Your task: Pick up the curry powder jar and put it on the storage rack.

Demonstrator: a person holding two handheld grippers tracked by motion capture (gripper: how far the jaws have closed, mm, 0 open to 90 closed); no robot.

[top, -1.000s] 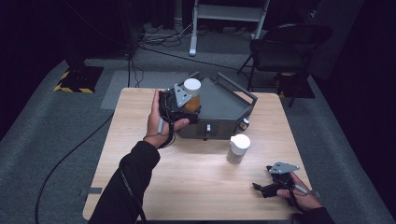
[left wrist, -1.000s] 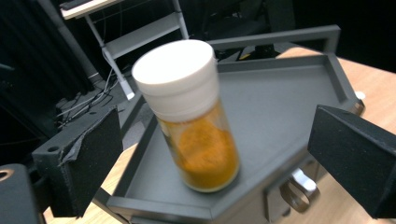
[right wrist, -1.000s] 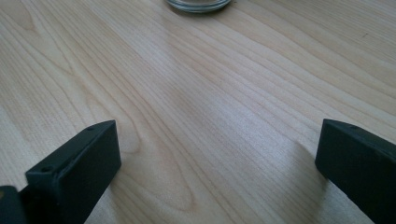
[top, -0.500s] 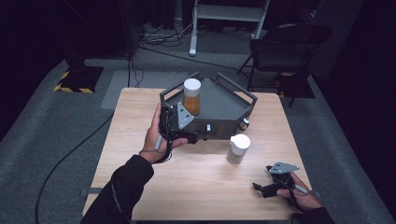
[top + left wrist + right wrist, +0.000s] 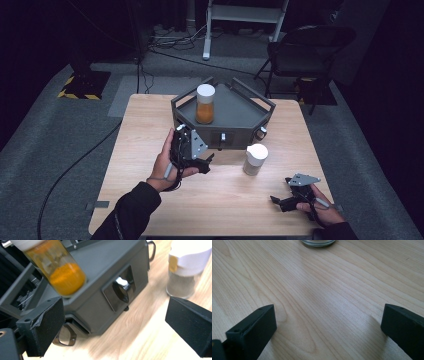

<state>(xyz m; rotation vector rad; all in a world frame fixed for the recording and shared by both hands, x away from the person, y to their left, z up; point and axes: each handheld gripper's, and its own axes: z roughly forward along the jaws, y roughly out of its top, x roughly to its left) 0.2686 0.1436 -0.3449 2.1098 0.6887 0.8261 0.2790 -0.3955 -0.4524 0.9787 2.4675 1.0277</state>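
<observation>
high view: the left tool (image 5: 202, 161) sits on the light wooden bench (image 5: 150, 150) just in front of the dark grey angular tray-topped box (image 5: 240, 107), its jaws spread and empty, pointing toward 3 o'clock. on the box's top, at about 10 o'clock of its surface, stands the clear glass jar of orange powder with a white lid (image 5: 205, 104), upright. the second jar, clear glass with pale grey contents and a white flip cap (image 5: 255, 159), stands on the bench just beside the box's front, at 4 o'clock from it. the right tool (image 5: 281, 202) rests low near the bench's 5 o'clock corner, well apart from both jars.

left gripper view: the jaws stand wide with nothing between them. the orange jar (image 5: 56, 267) shows at 11 o'clock, the box's metal latch (image 5: 121, 288) at centre, the grey jar (image 5: 185, 267) at 2 o'clock.

right gripper view: the jaws are wide apart over bare wood; the grey jar's glass base (image 5: 318, 242) sits at 12 o'clock, ahead of them.

judgement: the grey jar looks the next thing to take. glass is rigid but smooth and breakable, and a part-filled jar is likely moderately light. the straight glass wall below the cap seems the safest hold; the flip cap could pop or slide, and a high grip may tip it.
</observation>
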